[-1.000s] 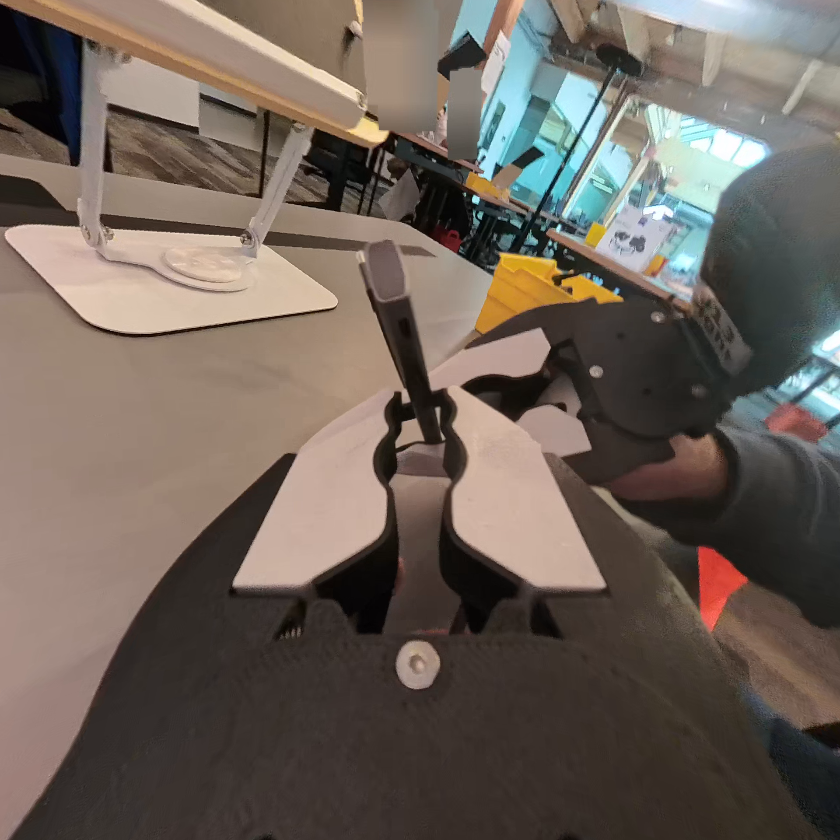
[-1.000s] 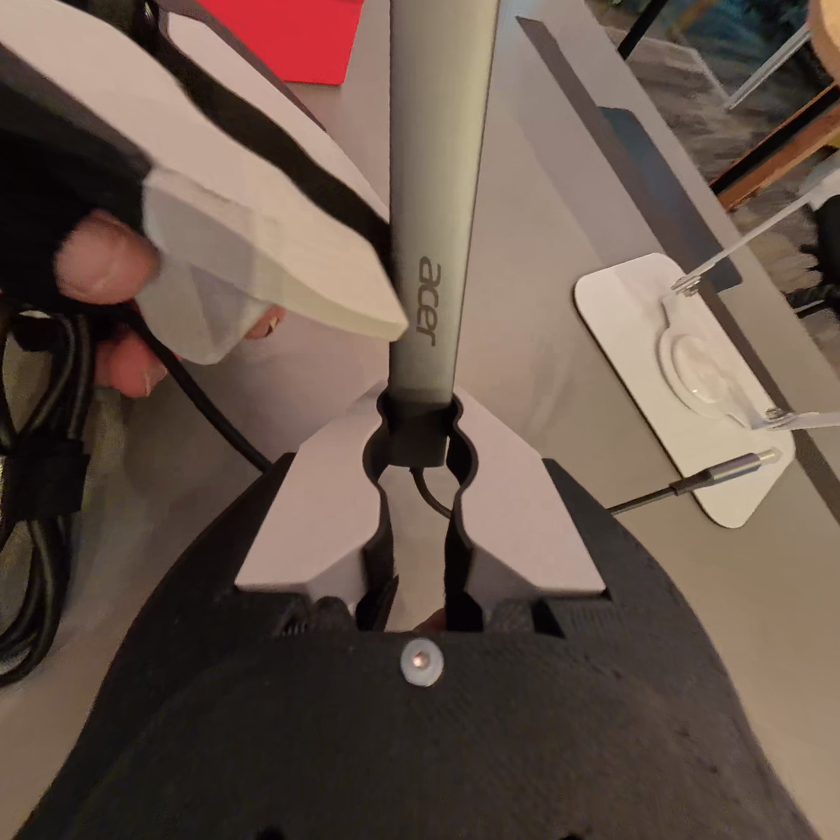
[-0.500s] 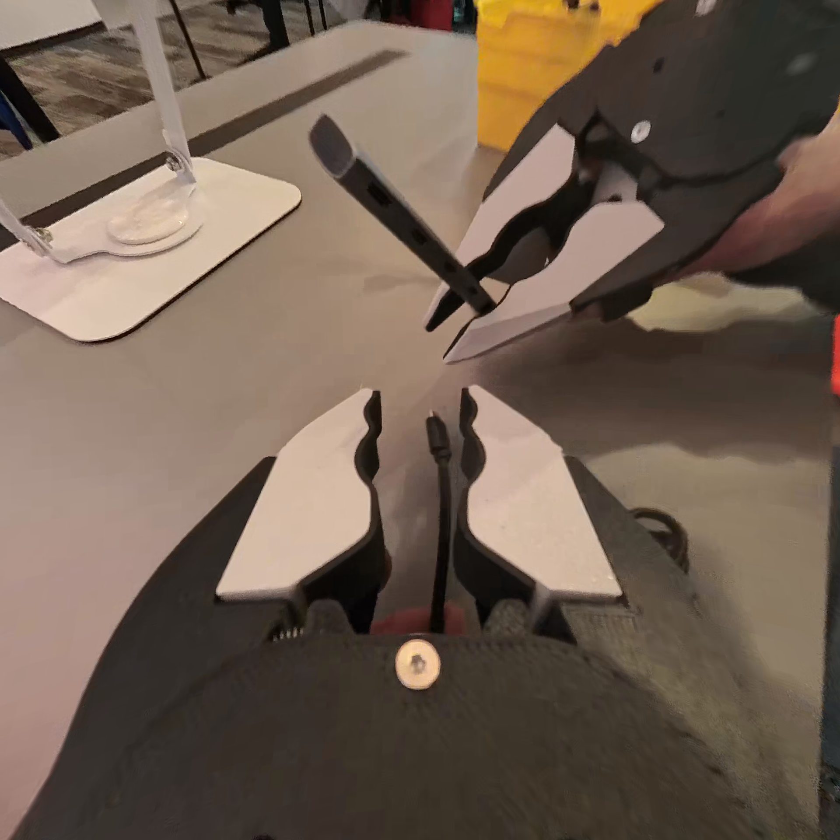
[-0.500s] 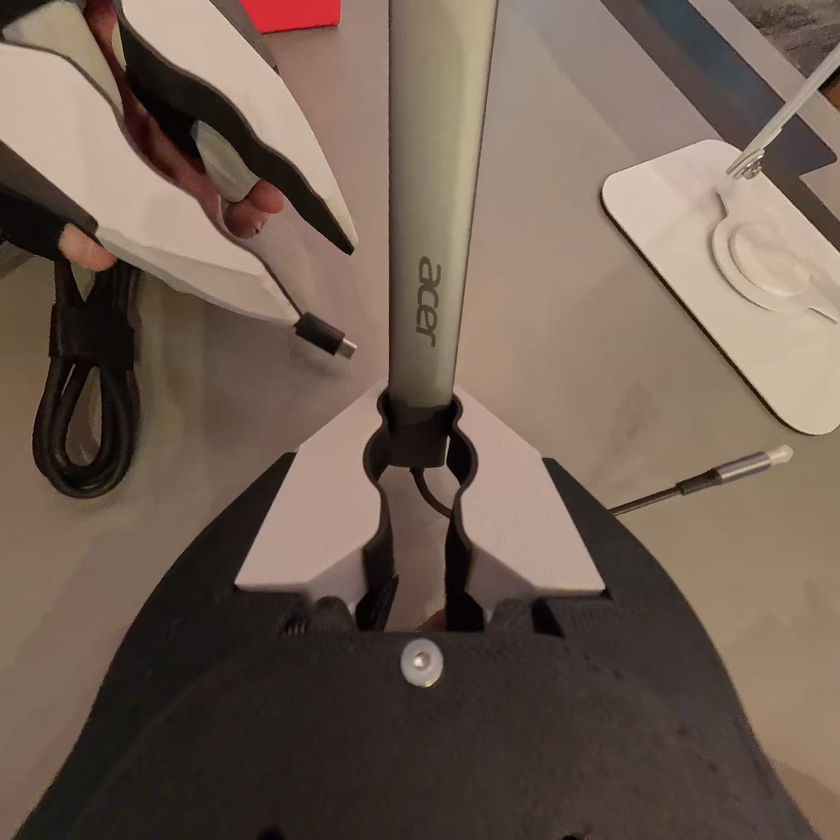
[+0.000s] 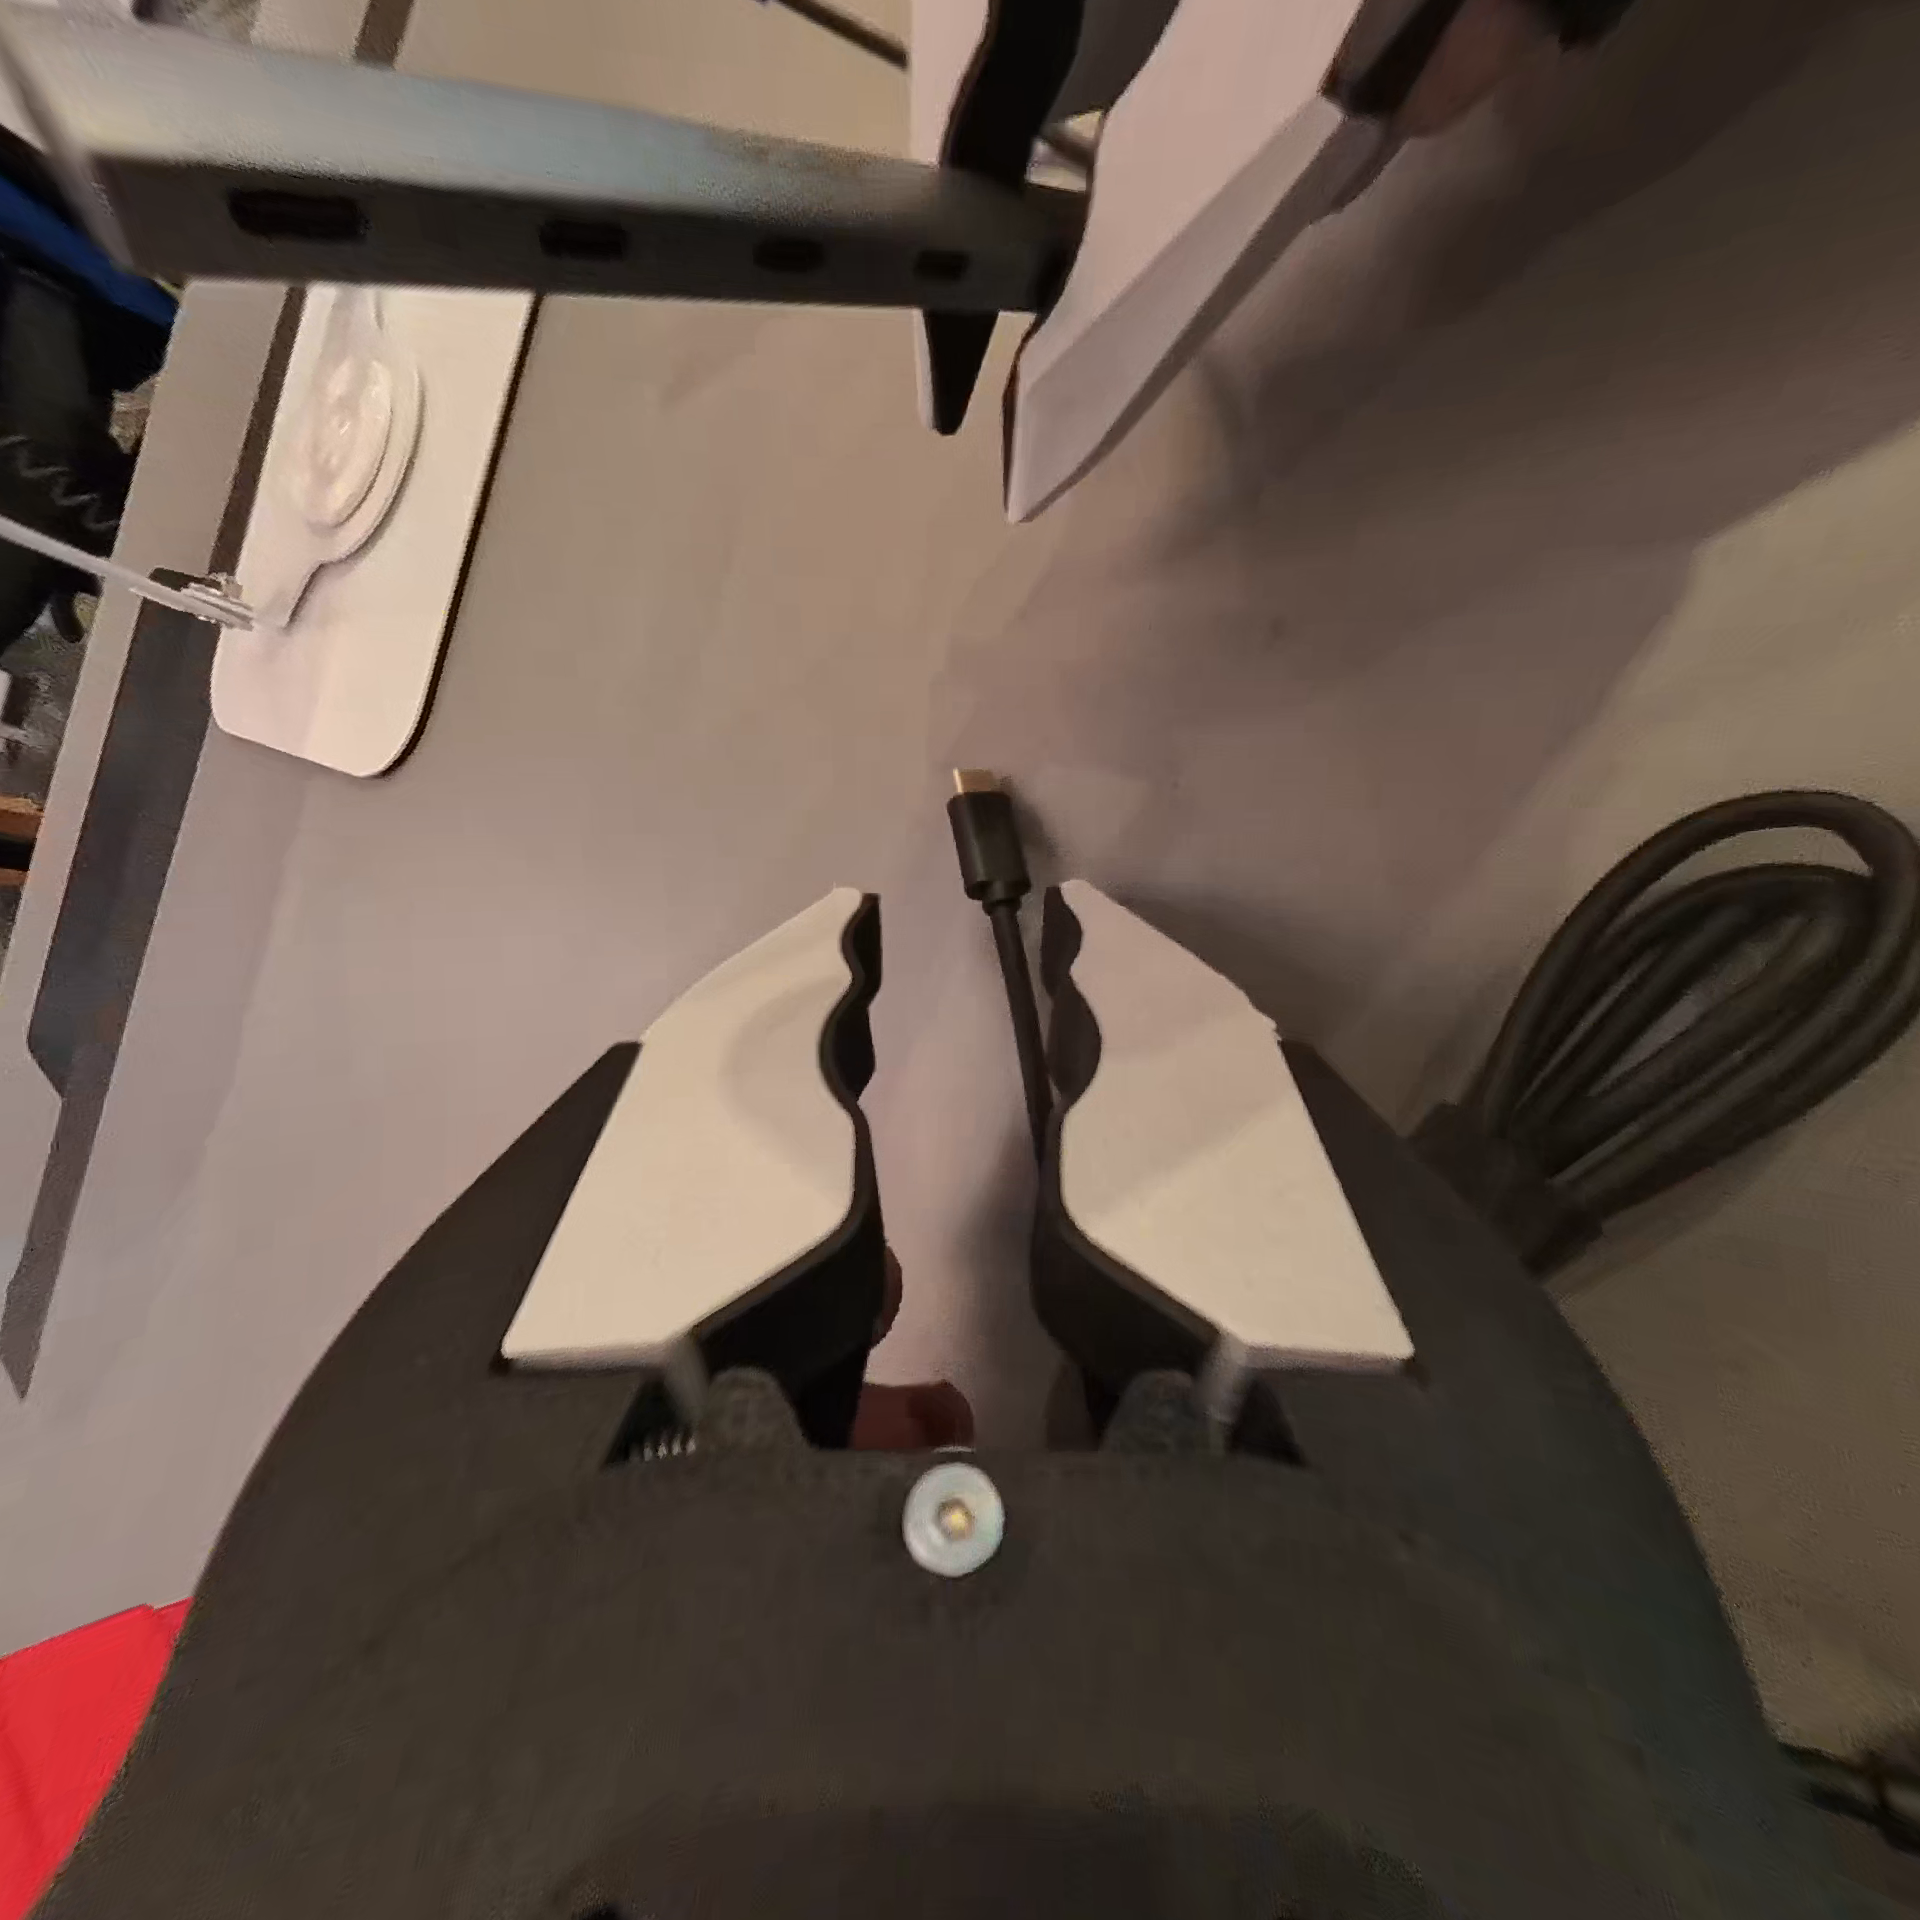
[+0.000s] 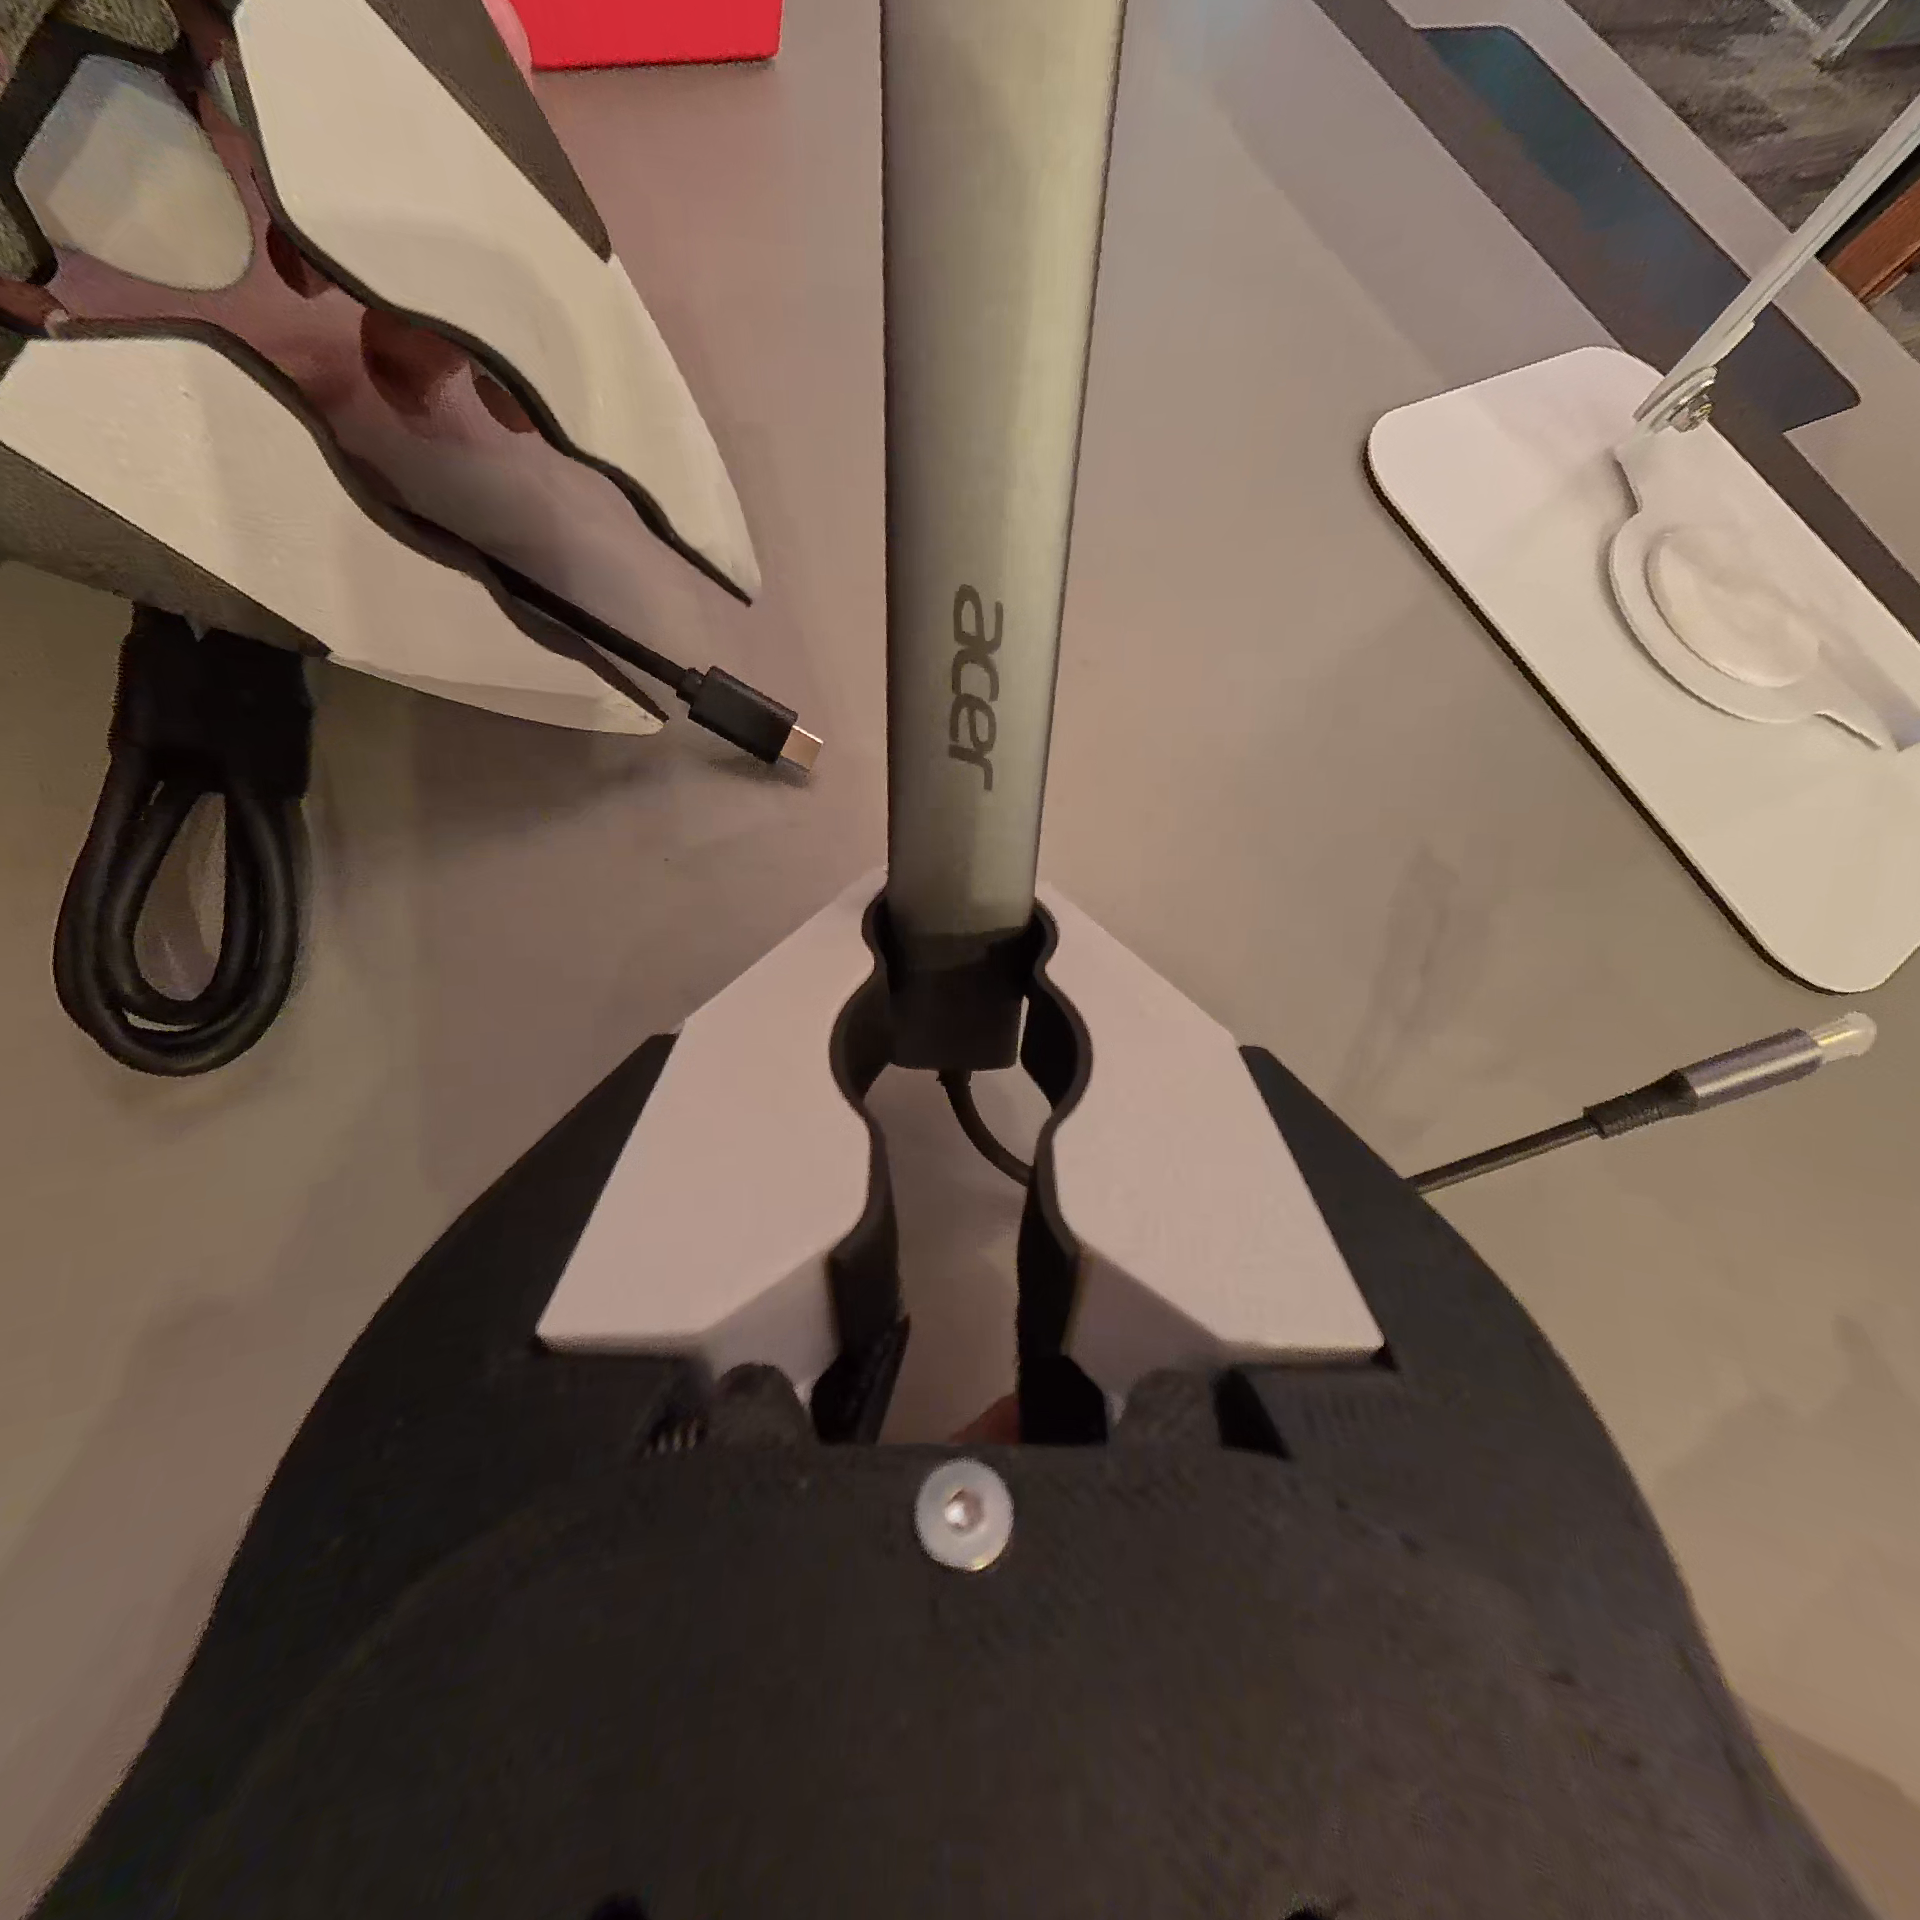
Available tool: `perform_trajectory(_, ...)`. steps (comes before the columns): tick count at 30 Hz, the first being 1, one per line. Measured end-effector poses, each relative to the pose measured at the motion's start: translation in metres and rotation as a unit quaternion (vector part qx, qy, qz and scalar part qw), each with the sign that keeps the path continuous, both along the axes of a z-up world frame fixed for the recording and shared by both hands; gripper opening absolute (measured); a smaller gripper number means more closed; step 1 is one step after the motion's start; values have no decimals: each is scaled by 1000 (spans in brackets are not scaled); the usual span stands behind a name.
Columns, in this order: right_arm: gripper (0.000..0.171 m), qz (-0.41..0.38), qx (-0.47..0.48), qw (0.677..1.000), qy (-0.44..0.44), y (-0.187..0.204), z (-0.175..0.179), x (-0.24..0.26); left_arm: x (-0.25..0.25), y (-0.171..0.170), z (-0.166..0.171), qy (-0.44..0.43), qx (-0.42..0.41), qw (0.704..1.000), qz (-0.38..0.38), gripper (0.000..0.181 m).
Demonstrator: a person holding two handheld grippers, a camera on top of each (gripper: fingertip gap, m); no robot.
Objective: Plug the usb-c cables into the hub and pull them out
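Grey hub sits clenched at its cabled end in your right claw, pointing away. Your left claw is released, black usb-c cable loose between its fingers, plug short of the hub's ports. Beyond, a white stand base rests on the bench.

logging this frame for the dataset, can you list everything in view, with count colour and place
hub: 1, grey, clamped at its near end by the right gripper, pointing away over the table
usb-c cable: 1, black, plug free in the air, cord lying loose between the left gripper's fingers
coiled cable bundle: 1, black, on the table under the left gripper
silver-tipped plug: 1, grey on a thin black cord, near the stand
stand base: 1, white, far right on the table
red sheet: 1, far edge
table: 1, grey
left gripper: open, white fingers, black body
right gripper: shut on the hub
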State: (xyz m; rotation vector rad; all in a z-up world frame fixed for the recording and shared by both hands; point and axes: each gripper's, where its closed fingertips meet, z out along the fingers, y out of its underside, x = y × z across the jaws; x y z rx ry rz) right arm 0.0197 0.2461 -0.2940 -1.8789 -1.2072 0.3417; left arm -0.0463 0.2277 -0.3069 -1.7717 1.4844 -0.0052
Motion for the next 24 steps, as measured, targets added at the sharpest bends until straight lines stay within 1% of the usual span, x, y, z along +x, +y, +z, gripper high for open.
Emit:
perform_trajectory(2, 16, 0, 2, 1000, 1, 0, -1, -1, -1, 1, -5, 30, 4, 1000, -4, 26)
perform_trajectory(5, 16, 0, 2, 1000, 5, 1, -1, -1, 3, 2, -10, 52, 7, 998, -16, 13)
perform_trajectory(8, 16, 0, 0, 1000, 8, 1, -1, -2, 4, 5, -10, 58, 15, 998, -18, 11)
perform_trajectory(13, 16, -2, -2, 1000, 9, 1, -4, -3, 6, 11, -7, 27, 54, 998, -17, 10)
perform_trajectory(17, 16, -13, -13, 1000, 10, 2, -5, -4, 9, 11, 6, -12, 64, 998, -14, 9)
perform_trajectory(19, 16, -16, -18, 1000, 13, 3, -5, -8, 13, 8, 13, -32, 52, 998, -17, 6)
perform_trajectory(24, 16, -33, -43, 997, 47, 7, 2, -20, 24, 4, 25, -47, 66, 996, -26, 6)
